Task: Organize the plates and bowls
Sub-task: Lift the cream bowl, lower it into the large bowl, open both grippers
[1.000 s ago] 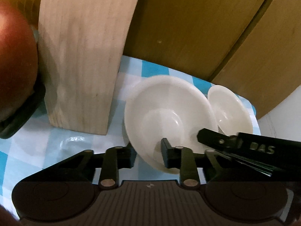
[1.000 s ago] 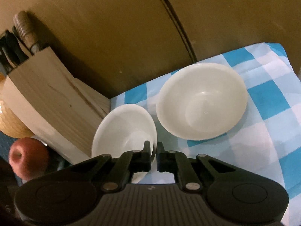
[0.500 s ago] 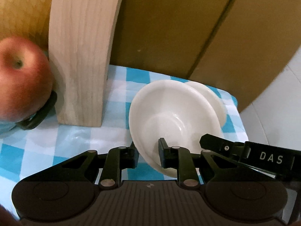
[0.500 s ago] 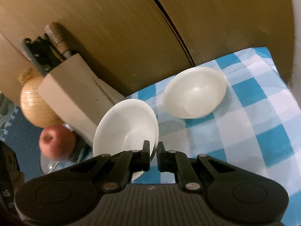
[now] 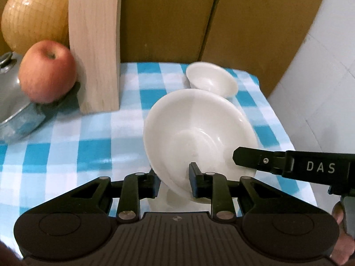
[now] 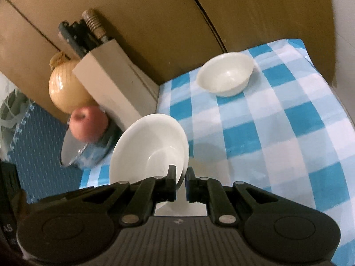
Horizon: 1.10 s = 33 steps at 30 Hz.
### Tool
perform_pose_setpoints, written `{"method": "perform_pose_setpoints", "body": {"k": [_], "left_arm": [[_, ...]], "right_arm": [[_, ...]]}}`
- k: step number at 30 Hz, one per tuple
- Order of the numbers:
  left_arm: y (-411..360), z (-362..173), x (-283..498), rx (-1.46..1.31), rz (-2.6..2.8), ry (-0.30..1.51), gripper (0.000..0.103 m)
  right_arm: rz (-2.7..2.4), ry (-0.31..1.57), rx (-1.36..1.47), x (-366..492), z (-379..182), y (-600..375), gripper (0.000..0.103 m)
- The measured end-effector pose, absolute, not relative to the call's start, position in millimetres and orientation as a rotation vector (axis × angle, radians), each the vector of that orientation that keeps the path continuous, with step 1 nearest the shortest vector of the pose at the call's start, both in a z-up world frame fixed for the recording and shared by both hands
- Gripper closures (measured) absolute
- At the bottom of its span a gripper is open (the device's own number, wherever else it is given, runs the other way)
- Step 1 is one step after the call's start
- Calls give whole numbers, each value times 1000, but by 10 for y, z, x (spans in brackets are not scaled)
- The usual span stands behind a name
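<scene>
A white plate (image 5: 199, 130) is held tilted above the blue-checked tablecloth (image 5: 88, 153). My left gripper (image 5: 174, 182) has its fingers on either side of the plate's near rim and is shut on it. My right gripper (image 6: 181, 182) is shut on the plate's (image 6: 148, 146) right rim, and its finger (image 5: 255, 159) shows reaching in from the right in the left wrist view. A small white bowl (image 5: 210, 79) sits upright on the cloth at the far right, also in the right wrist view (image 6: 226, 73).
A wooden knife block (image 5: 95, 48) with knives (image 6: 84, 33) stands at the back left. A red apple (image 5: 46, 71) rests on a steel pot lid (image 5: 13, 102). An onion (image 5: 33, 11) sits behind. Brown cardboard walls (image 5: 177, 15) close the back.
Both grippers have pulled back and up with the plate, away from the bowl and knife block. The bowl stayed on the cloth and now looks farther off.
</scene>
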<state>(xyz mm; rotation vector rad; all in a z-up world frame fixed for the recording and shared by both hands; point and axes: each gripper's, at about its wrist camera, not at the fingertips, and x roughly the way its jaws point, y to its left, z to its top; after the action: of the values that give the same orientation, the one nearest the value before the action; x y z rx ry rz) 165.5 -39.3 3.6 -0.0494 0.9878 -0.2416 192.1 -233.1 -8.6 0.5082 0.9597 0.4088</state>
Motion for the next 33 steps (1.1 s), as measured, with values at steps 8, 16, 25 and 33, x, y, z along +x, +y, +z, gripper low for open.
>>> {"method": "perform_pose_setpoints", "body": {"k": [8, 16, 25, 33], "left_arm": [[-332, -57, 1517, -16, -242, 1024, 67], [-257, -9, 1473, 0, -227, 995, 63], [-238, 41, 1548, -22, -218, 978, 62], [-379, 41, 1944, -44, -187, 981, 60]], "right_arm": [[408, 986, 378, 1753, -95, -2180, 91], [365, 969, 367, 1676, -118, -2313, 86], [314, 930, 406, 1761, -98, -2494, 86], [239, 901, 418, 2245, -72, -2643, 85]]}}
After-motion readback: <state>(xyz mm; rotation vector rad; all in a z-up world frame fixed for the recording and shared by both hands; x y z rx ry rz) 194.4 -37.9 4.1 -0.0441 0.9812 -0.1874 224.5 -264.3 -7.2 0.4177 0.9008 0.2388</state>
